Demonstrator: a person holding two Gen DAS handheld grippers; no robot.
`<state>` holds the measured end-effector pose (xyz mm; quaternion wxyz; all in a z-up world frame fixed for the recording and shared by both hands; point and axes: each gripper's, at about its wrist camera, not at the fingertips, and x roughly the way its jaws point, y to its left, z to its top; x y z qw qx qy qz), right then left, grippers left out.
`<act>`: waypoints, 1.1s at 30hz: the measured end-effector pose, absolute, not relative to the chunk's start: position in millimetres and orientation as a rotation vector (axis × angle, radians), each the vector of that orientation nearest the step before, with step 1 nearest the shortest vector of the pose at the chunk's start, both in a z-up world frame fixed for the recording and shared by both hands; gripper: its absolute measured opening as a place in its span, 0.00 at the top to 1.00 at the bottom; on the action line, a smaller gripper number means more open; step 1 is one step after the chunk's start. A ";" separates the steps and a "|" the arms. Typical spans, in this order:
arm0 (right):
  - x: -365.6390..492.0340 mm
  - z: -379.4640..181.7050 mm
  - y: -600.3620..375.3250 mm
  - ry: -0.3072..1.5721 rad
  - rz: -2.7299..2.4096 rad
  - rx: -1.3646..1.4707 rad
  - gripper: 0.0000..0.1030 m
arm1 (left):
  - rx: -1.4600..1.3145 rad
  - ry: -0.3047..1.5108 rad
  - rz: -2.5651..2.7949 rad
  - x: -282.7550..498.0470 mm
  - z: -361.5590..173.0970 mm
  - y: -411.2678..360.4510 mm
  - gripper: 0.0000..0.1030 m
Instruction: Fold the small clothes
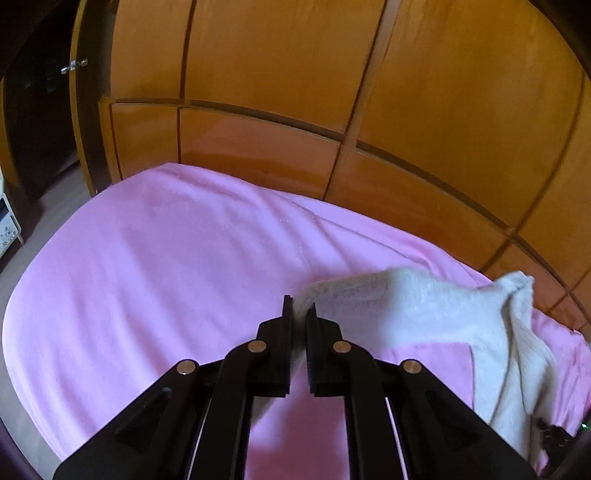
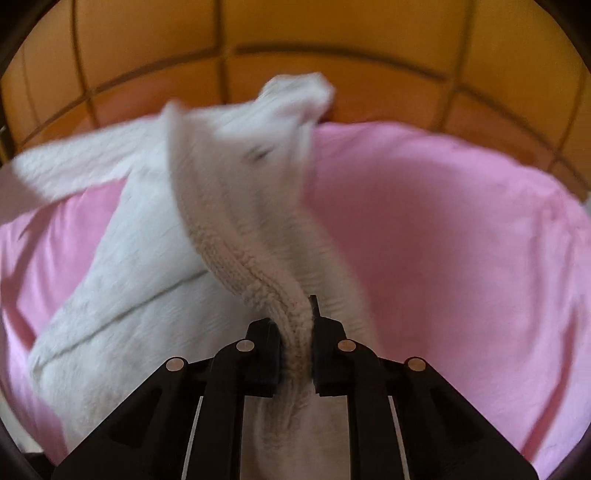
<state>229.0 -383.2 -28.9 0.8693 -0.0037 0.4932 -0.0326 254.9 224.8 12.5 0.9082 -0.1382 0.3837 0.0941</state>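
A small white knitted garment hangs stretched above the pink bed sheet. My left gripper is shut on one edge of it, at the lower middle of the left wrist view. The cloth runs right and droops down at the far right. In the right wrist view the garment fills the left and centre, blurred by motion. My right gripper is shut on a bunched ribbed edge of it. The far end of the cloth is lifted above the pink sheet.
Orange wooden wardrobe doors stand close behind the bed and also show in the right wrist view. A dark doorway and a white patterned object are at the far left. The bed's edge curves at the left.
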 end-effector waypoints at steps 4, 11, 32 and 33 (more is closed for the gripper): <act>237.6 4.2 -460.7 0.957 -0.267 0.001 0.90 | -0.273 0.795 0.265 275.6 2.8 223.6 0.69; 260.7 16.9 -632.9 0.976 -0.710 0.028 0.90 | -0.307 0.824 0.220 254.9 -12.2 208.6 0.41; 174.0 -47.6 -348.1 1.225 0.430 0.743 0.36 | -0.397 0.942 -0.060 125.1 -68.5 117.0 0.34; 176.5 -56.1 -330.6 1.241 0.435 0.754 0.36 | -0.401 0.942 -0.067 122.8 -69.0 114.9 0.34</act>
